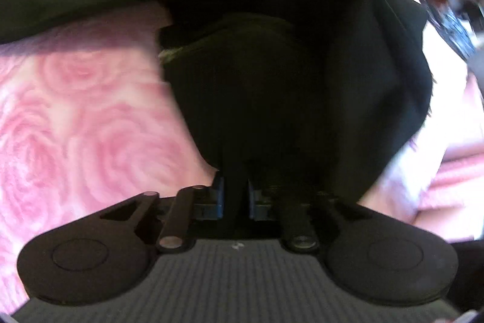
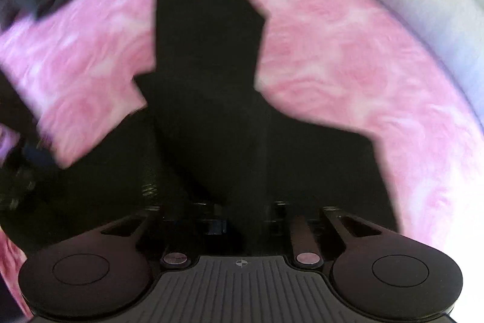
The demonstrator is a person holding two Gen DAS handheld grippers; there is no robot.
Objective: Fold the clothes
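Gripping black garment [image 1: 272, 99] ahead of left claw [image 1: 236, 199], pads pinching fabric; right claw [image 2: 239, 220] likewise on pink bedspread [image 2: 332, 65]. Risk: thin pinch slips, fold collapses.

Looked steeply down from each gripper, close over the black garment [image 1: 272, 80] on the pink rose-print cover [image 2: 348, 56]; shared both between views
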